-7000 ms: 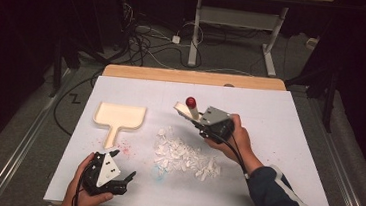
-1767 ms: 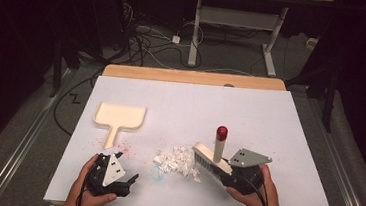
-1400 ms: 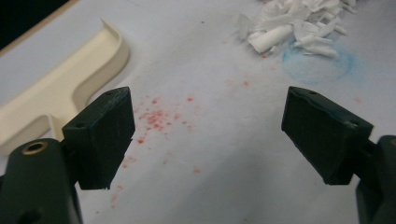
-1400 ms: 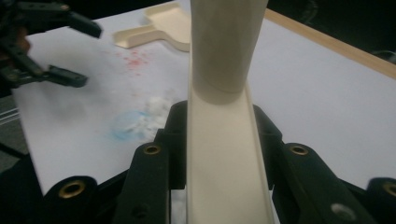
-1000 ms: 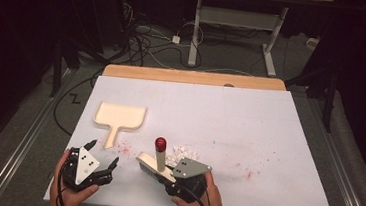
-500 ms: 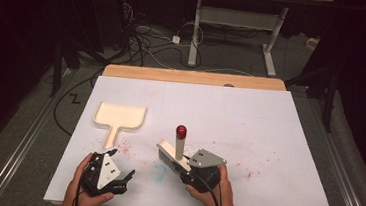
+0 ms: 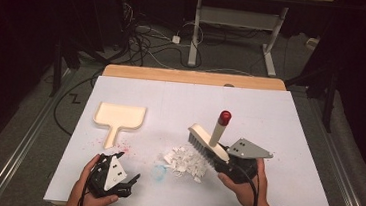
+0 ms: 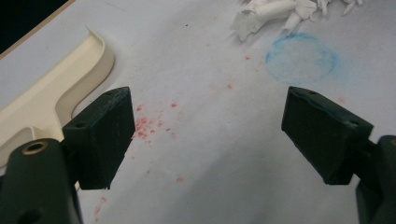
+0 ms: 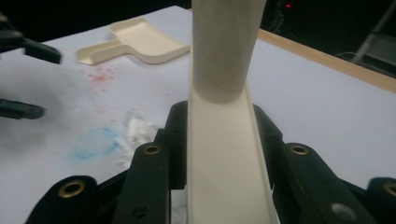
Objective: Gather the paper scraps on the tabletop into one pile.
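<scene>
Right hand-held gripper (image 7: 221,159) clamps brush (image 7: 207,141) beside paper scraps (image 7: 184,161); left hand-held gripper (image 7: 122,170) wide open, empty

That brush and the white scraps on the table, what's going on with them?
A person is sweeping up with a hand-held tool in each hand. The right tool is clamped on a cream brush with a red-tipped handle, its bristles at the right edge of a pile of white paper scraps. The left tool hangs open and empty over the white table, close to the handle of a cream dustpan that lies to the left of the pile.
</scene>
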`<state>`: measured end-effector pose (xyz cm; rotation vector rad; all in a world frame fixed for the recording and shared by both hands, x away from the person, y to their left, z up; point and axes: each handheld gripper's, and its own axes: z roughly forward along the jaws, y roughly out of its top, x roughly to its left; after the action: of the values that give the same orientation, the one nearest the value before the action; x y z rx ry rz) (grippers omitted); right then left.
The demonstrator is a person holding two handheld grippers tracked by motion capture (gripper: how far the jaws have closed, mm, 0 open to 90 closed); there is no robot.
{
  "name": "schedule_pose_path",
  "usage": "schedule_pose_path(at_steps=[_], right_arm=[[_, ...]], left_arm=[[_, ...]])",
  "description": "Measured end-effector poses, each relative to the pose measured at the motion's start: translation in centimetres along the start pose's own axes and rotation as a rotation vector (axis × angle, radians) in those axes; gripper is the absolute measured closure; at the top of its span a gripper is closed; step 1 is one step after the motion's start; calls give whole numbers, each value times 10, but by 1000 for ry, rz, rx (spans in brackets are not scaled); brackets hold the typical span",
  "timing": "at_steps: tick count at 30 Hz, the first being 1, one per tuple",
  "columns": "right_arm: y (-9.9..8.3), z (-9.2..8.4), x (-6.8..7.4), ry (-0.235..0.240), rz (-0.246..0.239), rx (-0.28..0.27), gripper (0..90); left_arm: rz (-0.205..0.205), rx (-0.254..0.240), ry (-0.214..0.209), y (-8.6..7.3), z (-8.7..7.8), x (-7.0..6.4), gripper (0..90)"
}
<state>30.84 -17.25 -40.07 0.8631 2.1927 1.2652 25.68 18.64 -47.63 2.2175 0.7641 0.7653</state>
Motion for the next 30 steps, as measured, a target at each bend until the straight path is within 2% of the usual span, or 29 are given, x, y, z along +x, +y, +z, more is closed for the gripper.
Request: schedule_pose_path(at_steps=[1,2,3,4,8,10,11,13,15,16,18,20,23,26,30], right_arm=[[0,0,0,0,0,0,681],[-2,2,-9,-27,0,10,681],[-2,2,-9,-27,0,10,681],[-7,8,-15,-64,4,31,681],[-19,25,-19,-111,-18,106,681],[-23,29,-18,-115,-15,125,681],[-27,34,-15,-109,-2,124,681],[-25,37,-7,-97,-9,128,681],[-24,38,-2,-81,-7,123,681],[-23,41,3,-57,5,124,679],[-20,46,14,-68,-23,121,679],[-15,55,26,-52,-28,110,681],[-12,59,32,-49,-50,108,680],[-9,63,33,-66,-65,95,681],[-7,57,22,-86,-58,79,680]], left_arm=[[2,2,-1,0,0,0,165],[3,4,-2,0,1,0,165],[5,7,-3,0,1,0,165],[8,11,-5,1,2,-1,165],[12,17,-12,0,2,-1,165],[11,18,-15,0,2,-1,165],[11,19,-17,0,2,-1,165],[14,25,-24,0,3,-1,165],[17,28,-24,0,4,-2,165],[18,29,-24,0,4,-2,165],[17,30,-24,1,5,-2,165],[16,28,-27,2,5,-2,165],[14,32,-30,2,7,-3,165],[14,33,-33,1,7,-3,165],[12,35,-32,1,6,-3,165]])
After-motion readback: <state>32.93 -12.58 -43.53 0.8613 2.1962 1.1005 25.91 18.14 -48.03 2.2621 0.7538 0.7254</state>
